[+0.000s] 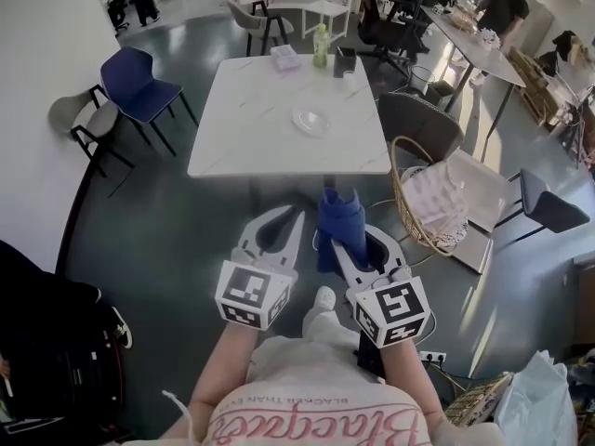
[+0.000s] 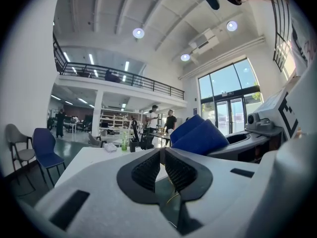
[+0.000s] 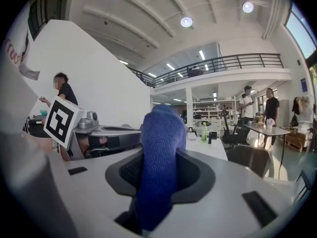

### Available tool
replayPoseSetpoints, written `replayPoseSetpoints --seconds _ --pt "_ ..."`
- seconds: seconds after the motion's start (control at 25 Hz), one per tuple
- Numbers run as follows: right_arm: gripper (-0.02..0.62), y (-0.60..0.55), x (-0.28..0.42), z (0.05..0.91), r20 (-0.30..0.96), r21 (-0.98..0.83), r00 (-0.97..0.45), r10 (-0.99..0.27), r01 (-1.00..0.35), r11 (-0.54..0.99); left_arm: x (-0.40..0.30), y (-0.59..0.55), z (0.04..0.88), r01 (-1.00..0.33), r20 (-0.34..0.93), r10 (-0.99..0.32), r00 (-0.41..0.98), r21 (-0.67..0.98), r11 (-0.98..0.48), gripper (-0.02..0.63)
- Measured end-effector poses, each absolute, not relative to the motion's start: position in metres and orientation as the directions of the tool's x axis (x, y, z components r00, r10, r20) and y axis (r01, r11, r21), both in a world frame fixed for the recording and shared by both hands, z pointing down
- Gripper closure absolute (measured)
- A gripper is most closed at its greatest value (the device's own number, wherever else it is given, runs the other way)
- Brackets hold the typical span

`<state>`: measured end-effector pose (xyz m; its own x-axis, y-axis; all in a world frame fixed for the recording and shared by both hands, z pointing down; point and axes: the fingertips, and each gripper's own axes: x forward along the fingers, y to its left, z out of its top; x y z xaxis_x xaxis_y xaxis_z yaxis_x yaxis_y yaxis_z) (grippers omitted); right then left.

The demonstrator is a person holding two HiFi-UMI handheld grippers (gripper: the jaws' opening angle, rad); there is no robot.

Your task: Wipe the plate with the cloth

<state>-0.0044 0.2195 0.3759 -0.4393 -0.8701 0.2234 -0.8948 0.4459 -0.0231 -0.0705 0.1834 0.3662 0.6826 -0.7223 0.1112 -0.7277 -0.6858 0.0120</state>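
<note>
Grey floor (image 1: 186, 230) spreads shiny under my feet, and I stand short of the table with both tools held side by side, pointing ahead. My left gripper (image 1: 297, 216) (image 2: 162, 155) has its jaws pressed together with nothing between them, and the ribbed pads meet at the tips. Just to its right, my right gripper (image 1: 335, 249) (image 3: 159, 177) is clamped on the blue cloth (image 1: 340, 221) (image 3: 161, 148). The cloth stands up out of the jaws in a thick fold and hangs a little below them. In the left gripper view it shows as a blue bundle beside my closed tips.

Ahead of both tools, and not touching them, is the near edge of a white table (image 1: 242, 128). The plate (image 1: 311, 120) lies on it, a little right of the middle, pale and round, well apart from the cloth.

At the table's far edge stand a green bottle (image 1: 321, 46) and a dark cup (image 1: 345, 61), with a pale packet (image 1: 284, 57) to their left. A blue chair (image 1: 139, 84) waits off the table's left side. On the right, a grey chair (image 1: 420, 124) is drawn near the table, and a wicker basket (image 1: 414, 203) holding light fabric sits nearer to me.

Farther back are more tables and chairs, and a person (image 1: 502, 7) stands by a long table at the far right.
</note>
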Motion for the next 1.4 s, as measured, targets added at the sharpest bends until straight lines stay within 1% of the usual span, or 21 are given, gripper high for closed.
replayPoseSetpoints --seconds 0.52,0.56,0.6,0.64,0.68,0.76,0.88,1.16,1.4 --pt "0.474 0.097 0.066 0.374 0.248 -0.007 -0.499 -0.83 -0.858 0.514 0.002 0.064 0.376 -0.763 0.174 -0.746 0.642 0.055 -0.644 0.598" --pt "0.474 0.09 0.071 0.376 0.25 -0.012 -0.5 -0.829 -0.858 0.514 0.005 0.058 0.378 -0.762 0.181 -0.744 0.644 0.062 -0.645 0.59" --pt "0.474 0.083 0.074 0.378 0.252 -0.016 -0.5 -0.829 -0.858 0.513 0.008 0.052 0.381 -0.76 0.188 -0.74 0.646 0.071 -0.646 0.565" --pt "0.474 0.075 0.077 0.379 0.253 -0.02 -0.501 -0.828 -0.858 0.513 0.011 0.046 0.384 -0.759 0.197 -0.736 0.648 0.081 -0.646 0.522" --pt "0.474 0.068 0.078 0.381 0.255 -0.023 -0.502 -0.826 -0.857 0.514 0.012 0.04 0.388 -0.758 0.207 -0.733 0.648 0.089 -0.646 0.495" --pt "0.474 0.056 0.079 0.384 0.259 -0.027 -0.508 -0.821 -0.854 0.52 0.013 0.028 0.393 -0.76 0.219 -0.731 0.646 0.099 -0.642 0.463" --pt "0.474 0.039 0.079 0.388 0.265 -0.033 -0.515 -0.816 -0.85 0.526 0.013 0.009 0.398 -0.766 0.231 -0.733 0.64 0.113 -0.633 0.435" --pt "0.474 -0.021 0.085 0.4 0.289 -0.05 -0.499 -0.817 -0.86 0.508 0.002 -0.055 0.413 -0.788 0.256 -0.747 0.613 0.126 -0.603 0.431" --pt "0.474 -0.09 0.076 0.409 0.316 -0.05 -0.492 -0.811 -0.862 0.504 -0.007 -0.126 0.438 -0.783 0.306 -0.722 0.621 0.2 -0.589 0.431"
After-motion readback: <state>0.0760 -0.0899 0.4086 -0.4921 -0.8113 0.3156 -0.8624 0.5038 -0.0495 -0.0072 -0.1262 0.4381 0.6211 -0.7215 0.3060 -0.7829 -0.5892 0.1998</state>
